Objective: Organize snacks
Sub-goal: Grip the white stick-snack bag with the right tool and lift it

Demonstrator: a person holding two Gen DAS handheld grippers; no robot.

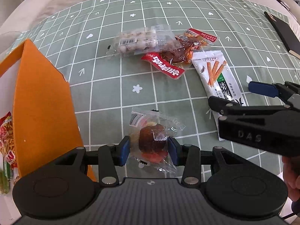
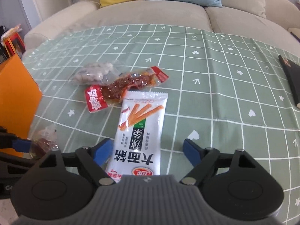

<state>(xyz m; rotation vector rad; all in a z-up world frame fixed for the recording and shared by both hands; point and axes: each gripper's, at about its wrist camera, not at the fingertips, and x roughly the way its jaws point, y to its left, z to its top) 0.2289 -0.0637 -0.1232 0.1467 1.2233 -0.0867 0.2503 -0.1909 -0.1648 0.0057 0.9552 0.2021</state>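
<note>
My left gripper [image 1: 149, 149] is shut on a clear packet holding a dark brown snack [image 1: 151, 140], its blue pads pressing both sides. The same packet [image 2: 45, 142] shows at the left of the right wrist view. My right gripper [image 2: 148, 150] stands open over the near end of a white stick-snack packet [image 2: 142, 127], pads off it on both sides. That white packet [image 1: 215, 75] lies flat on the green checked cloth [image 1: 112, 97]. Beyond it lie a red spicy-snack packet [image 1: 168, 60] and a clear bag of pale round snacks [image 1: 135, 41].
An orange box [image 1: 43, 112] stands open at the left, with a red-and-yellow snack bag [image 1: 7, 131] inside. A black notebook [image 1: 283, 33] lies at the cloth's right edge. A beige sofa [image 2: 150, 18] with cushions runs behind the table.
</note>
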